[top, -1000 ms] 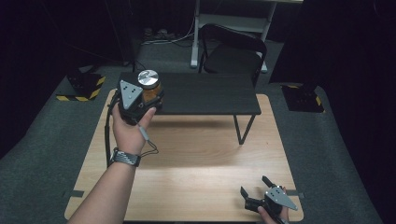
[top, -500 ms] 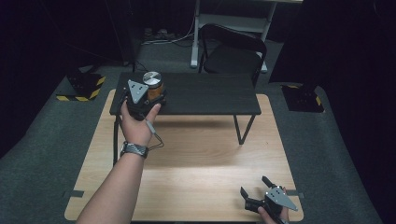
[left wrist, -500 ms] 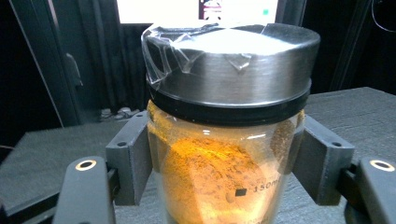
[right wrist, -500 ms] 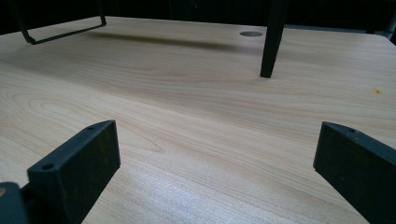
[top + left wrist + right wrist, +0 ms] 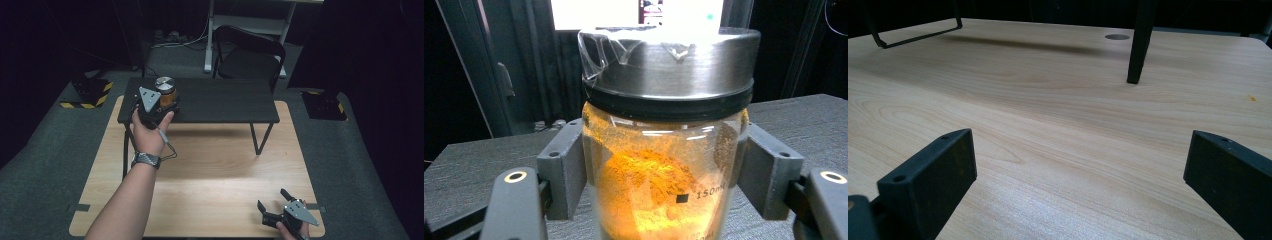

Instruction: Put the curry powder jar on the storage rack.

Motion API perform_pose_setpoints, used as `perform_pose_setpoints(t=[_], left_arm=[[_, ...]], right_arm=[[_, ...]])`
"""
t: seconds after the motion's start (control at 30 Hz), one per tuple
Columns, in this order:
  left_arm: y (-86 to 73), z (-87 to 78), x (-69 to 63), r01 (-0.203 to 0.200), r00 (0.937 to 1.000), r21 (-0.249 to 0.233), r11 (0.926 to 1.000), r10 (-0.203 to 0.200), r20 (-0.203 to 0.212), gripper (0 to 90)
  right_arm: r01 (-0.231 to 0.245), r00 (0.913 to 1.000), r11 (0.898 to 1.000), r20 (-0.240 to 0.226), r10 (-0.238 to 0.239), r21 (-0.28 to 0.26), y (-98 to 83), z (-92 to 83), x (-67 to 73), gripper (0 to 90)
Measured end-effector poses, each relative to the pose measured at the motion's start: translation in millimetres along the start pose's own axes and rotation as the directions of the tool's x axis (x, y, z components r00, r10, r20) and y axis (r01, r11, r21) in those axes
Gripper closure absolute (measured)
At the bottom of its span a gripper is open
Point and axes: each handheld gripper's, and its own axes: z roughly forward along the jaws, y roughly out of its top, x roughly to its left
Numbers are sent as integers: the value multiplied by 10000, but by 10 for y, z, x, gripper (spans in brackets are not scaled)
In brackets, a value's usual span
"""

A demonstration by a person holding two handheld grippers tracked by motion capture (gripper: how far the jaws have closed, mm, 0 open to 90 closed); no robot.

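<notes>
High view: my L gripper [image 5: 161, 102] is out over the near-left corner of the small black table [image 5: 220, 102], which stands on the light wood tabletop [image 5: 210, 165].
L grip: jaws clamped on the glass jar [image 5: 166, 91]; pads press both sides of the glass below the lid.
Jar: upright, orange powder inside, brushed metal lid [image 5: 669, 62] w/ clear plastic film crumpled on top, "150ml" mark on the glass. From the L gripper view I can't tell if its base touches the black table or sits just above it.
L gripper view: jar [image 5: 664, 175] sits dead centre between my two grey pads [image 5: 566, 167], black tabletop behind it.
R gripper [image 5: 274, 205]: near-right part of the wood tabletop, well apart from the jar, low over the surface.
R grip: jaws wide, nothing between them; in the R gripper view I see bare wood grain [image 5: 1058, 130] and a black table leg [image 5: 1140, 42] farther off.
L hand [image 5: 149, 134]: wrapped round the gripper body, dark band on the wrist.
</notes>
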Motion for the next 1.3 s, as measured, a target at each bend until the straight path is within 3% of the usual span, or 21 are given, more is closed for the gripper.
perform_pose_setpoints(t=[0.2, 0.33, 0.37, 0.43, 0.5, 0.63, 0.87, 1.03, 1.2, 1.3], left_arm=[[4, 22, -7, 118, 9999, 100, 9999, -117, -43, 289], [-23, 10, -25, 295, 9992, -19, 9996, -295, -270, 74], [-63, -15, 12, 635, 9980, -217, 9977, -637, -60, 53], [-78, -29, 16, 693, 9976, -281, 9972, -695, -59, 20], [-133, -92, 49, 732, 9973, -557, 9958, -727, 118, 9], [-174, -162, 82, 584, 9980, -711, 9958, -565, 287, 5], [-288, -432, 191, 416, 9958, -929, 9948, -337, 852, 5], [-468, -668, 261, 378, 9905, -1315, 9906, -197, 1362, 5], [-594, -796, 287, 314, 9873, -1506, 9881, -72, 1585, 5], [-749, -930, 323, 324, 9839, -1686, 9851, -18, 1789, 5]], right_arm=[[1, 10000, 10000, 4, -1, 0, 0, 0, 0, 2], [-2, 10000, 10000, -3, 2, -10, -2, -1, -1, 2], [-20, 10000, 10000, -13, 20, -1, -1, -1, -3, 2], [-21, 10000, 10000, -11, 21, -3, 0, 1, -5, 2], [-20, 10000, 10000, -20, 20, -8, -1, 1, -6, 2], [1, 10000, 10000, -29, -1, 19, 3, 0, -4, 2], [-1, 10000, 10000, -23, 1, 41, 8, 2, -3, 2], [59, 10000, 10000, -3, -59, 35, 7, 3, 3, 2], [70, 10000, 10000, 38, -70, 28, 5, 3, 12, 2], [89, 10000, 10000, 43, -89, 25, 4, 2, 13, 2]])
